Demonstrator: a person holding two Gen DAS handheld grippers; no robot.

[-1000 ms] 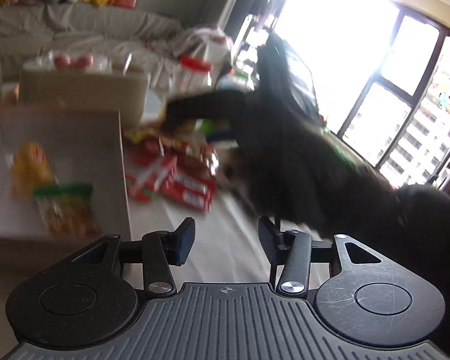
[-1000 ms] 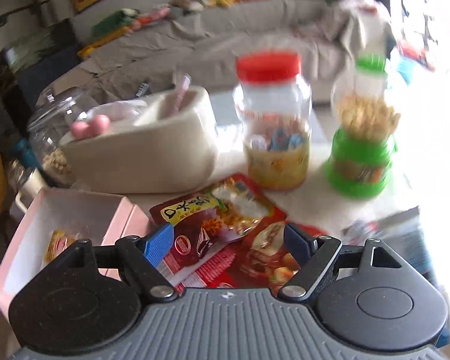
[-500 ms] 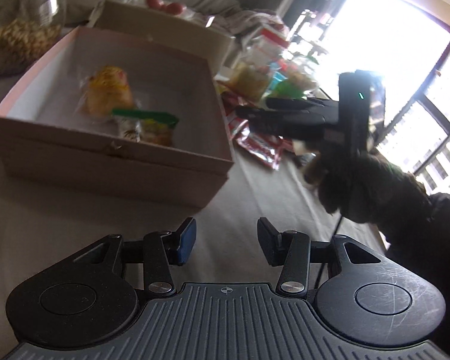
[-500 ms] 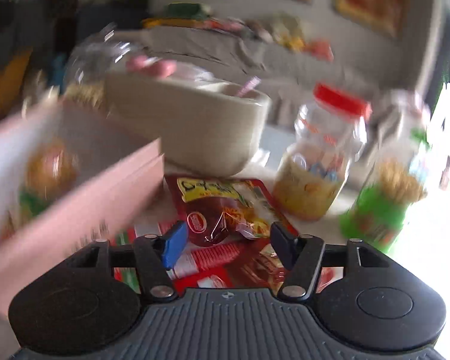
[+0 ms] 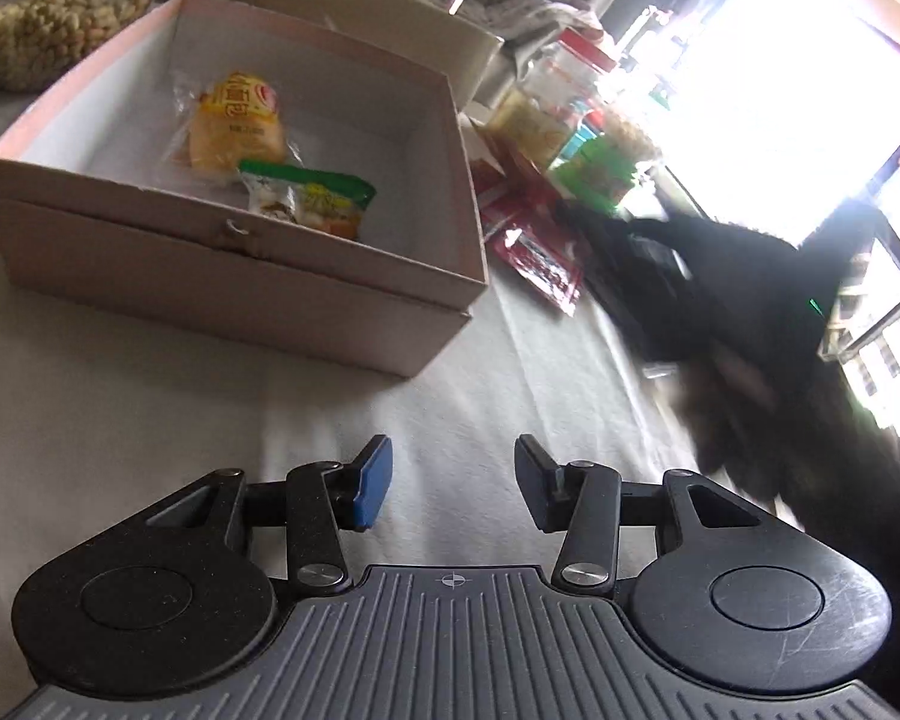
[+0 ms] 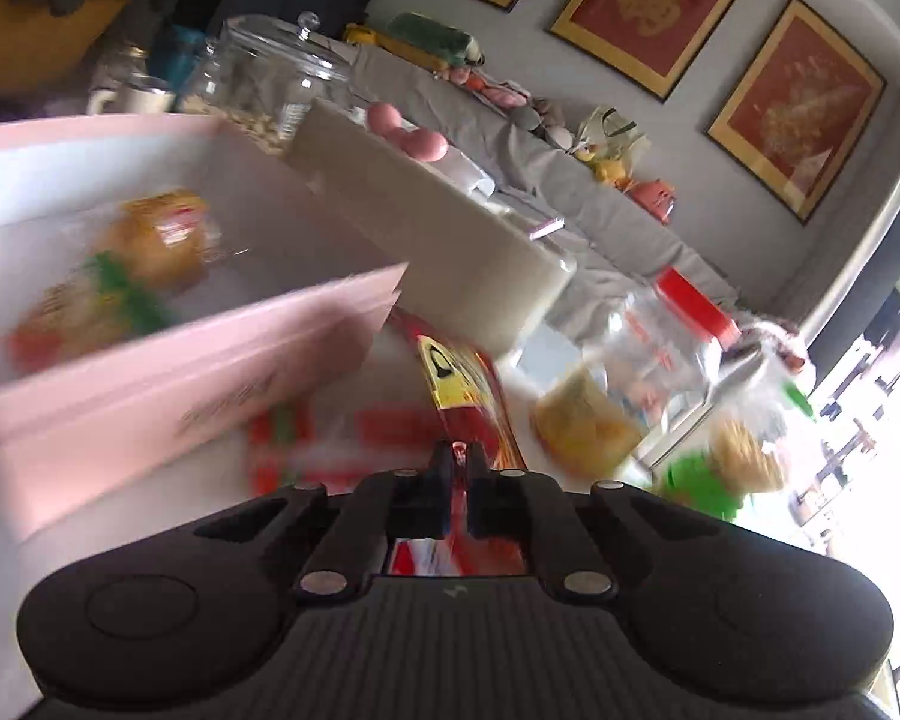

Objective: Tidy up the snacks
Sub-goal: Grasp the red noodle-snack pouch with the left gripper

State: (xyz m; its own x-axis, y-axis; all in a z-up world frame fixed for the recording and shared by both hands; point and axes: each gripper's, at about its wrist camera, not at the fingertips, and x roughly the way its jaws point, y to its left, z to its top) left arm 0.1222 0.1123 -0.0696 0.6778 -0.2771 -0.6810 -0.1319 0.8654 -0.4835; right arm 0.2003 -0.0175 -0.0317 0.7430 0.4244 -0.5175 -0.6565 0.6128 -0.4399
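Half a second ago the right gripper [image 6: 459,468] had its blue-padded fingers spread over the heap of red packets; now they are pressed together on the edge of a red snack packet [image 6: 462,381], which stands up on edge from between them, its yellow-printed upper part rising toward the far boxes. The left gripper [image 5: 453,483] has hardly shifted: it hovers with its jaws apart and nothing between them, low over the white-covered counter [image 5: 150,420], in front of the pink box [image 5: 234,276]. That box already holds a yellow bun packet [image 5: 237,123] and a green-topped packet [image 5: 306,201]. The step in hand looks like the pick-up of the next snack, and the likely next move is to lift it clear of the remaining red packets [image 5: 534,240] and carry it leftward over the near wall of the pink box before releasing. In the right wrist view the box sits just left of the held packet, its corner close, so the lift must clear the rim; motion blur hides finer detail.
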